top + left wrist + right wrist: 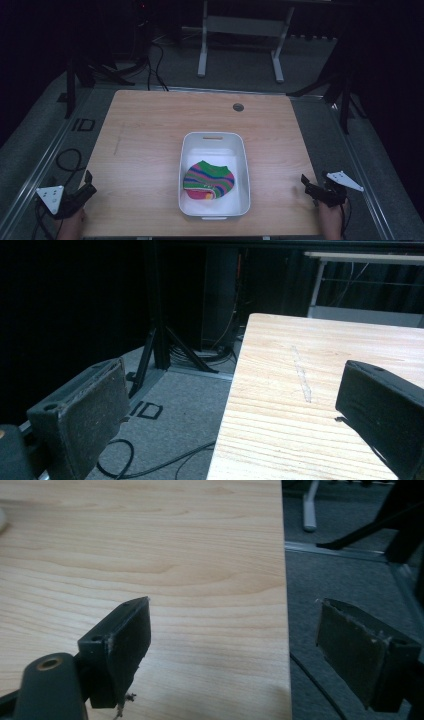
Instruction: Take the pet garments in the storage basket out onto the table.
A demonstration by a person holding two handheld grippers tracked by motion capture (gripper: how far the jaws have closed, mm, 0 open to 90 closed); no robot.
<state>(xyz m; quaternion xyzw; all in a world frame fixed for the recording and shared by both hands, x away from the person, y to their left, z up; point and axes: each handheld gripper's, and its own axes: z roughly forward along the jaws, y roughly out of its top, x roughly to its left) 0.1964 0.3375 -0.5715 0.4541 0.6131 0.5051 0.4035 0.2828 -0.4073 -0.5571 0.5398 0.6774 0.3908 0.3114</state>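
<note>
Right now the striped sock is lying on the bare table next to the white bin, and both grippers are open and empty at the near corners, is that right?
Not quite. The striped sock lies inside the white bin, not beside it, as the high view shows. The rest holds: the left gripper and right gripper are open and empty at the near corners.
</note>
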